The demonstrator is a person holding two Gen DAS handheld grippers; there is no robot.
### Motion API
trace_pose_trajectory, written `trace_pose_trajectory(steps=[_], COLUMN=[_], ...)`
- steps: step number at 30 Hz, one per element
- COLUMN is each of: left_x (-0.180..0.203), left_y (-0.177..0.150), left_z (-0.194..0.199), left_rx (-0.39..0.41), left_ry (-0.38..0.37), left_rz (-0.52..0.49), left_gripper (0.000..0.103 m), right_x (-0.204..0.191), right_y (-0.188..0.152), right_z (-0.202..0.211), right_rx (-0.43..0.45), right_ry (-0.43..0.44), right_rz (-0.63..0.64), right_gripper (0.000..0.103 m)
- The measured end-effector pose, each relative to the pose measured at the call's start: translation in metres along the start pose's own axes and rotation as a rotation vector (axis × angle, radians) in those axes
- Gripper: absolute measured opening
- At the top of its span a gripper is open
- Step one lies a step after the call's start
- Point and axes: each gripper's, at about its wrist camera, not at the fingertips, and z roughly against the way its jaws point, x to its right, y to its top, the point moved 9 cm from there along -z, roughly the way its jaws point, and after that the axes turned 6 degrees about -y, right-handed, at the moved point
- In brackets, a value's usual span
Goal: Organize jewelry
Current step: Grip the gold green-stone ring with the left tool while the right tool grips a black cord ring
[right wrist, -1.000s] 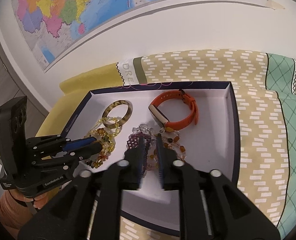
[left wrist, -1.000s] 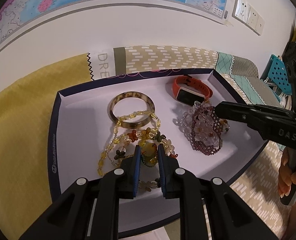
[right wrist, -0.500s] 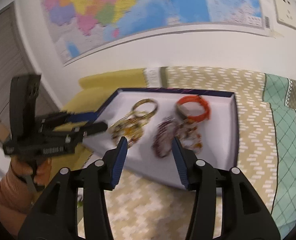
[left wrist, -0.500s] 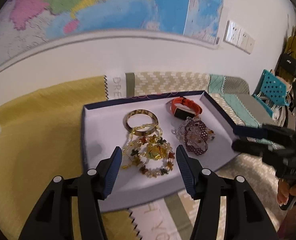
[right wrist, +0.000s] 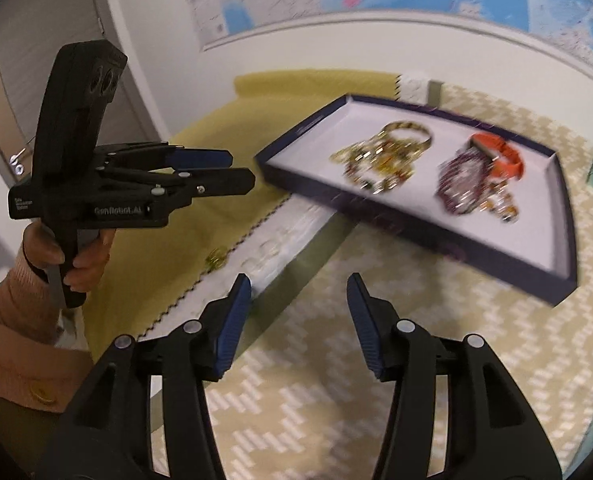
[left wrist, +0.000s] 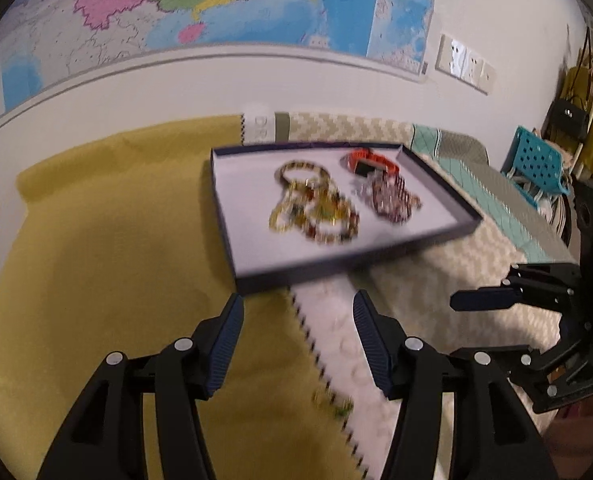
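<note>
1. Four kinds of jewelry are seen gathered in the shallow dark-rimmed tray [left wrist: 232, 236], which lies across the seam between the yellow cloth [left wrist: 108, 264] and the patterned beige cloth [right wrist: 336, 380].
2. Toward the tray's far left corner a brown bangle [left wrist: 302, 170] is laid, with a heap of yellow bead strands [left wrist: 316, 212] touching its near side; the two seem grouped by colour.
3. Toward the far right corner an orange wristband [right wrist: 500, 158] is set, and a cluster of dark red and clear beads [right wrist: 462, 184] lies against its near side.
4. The near half of the tray floor is left bare, probably as room for further pieces.
5. One small yellow-green piece [left wrist: 332, 402] is seen outside the tray, on the yellow cloth beside the zigzag seam; it is blurred, so its kind cannot be told. It is judged to be what is left to sort.
6. The left gripper [left wrist: 298, 340] is held over the cloths short of the tray's near edge, its fingers spread, with nothing between them.
7. The right gripper [right wrist: 298, 320] is held over the beige cloth, its fingers opening, with nothing between them.
8. Both tools are kept clear of the tray, so nothing in it is touched.
9. A map and wall sockets are seen on the wall behind.
</note>
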Motion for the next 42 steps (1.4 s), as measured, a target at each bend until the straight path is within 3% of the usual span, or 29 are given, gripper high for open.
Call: trace_pose_trajectory(steps=[6,15,24,32,42], left_x=[0.000,0.008,0.024,0.031,0.049], left_y=[-0.028,-0.053,-0.059,-0.060,-0.054], left_z=[0.006,0.007,-0.003,-0.007,-0.014], left_rx=[-0.031,-0.072,-0.098,-0.109,-0.101], left_ry=[-0.003,-0.002,-0.003,-0.004,-0.057], left_rz=[0.010,-0.011,-0.059,-0.079,-0.071], left_gripper=[0.054,0.054,0.052,0.021,0.012], right_x=[-0.028,-0.038,-0.036,-0.020,-0.001], right_y=[-0.013,-0.017,-0.018,-0.018,-0.018], right_z=[-0.012,-0.024,-0.024,-0.017,-0.010], right_rx=[-0.035,-0.053,-0.062,-0.049,-0.032], right_ry=[0.013,-0.031,-0.061,-0.070,-0.092], right_rz=[0.043,0.076,0.109,0.061,0.013], right_gripper=[0.046,0.036,0.016,0.016,0.016])
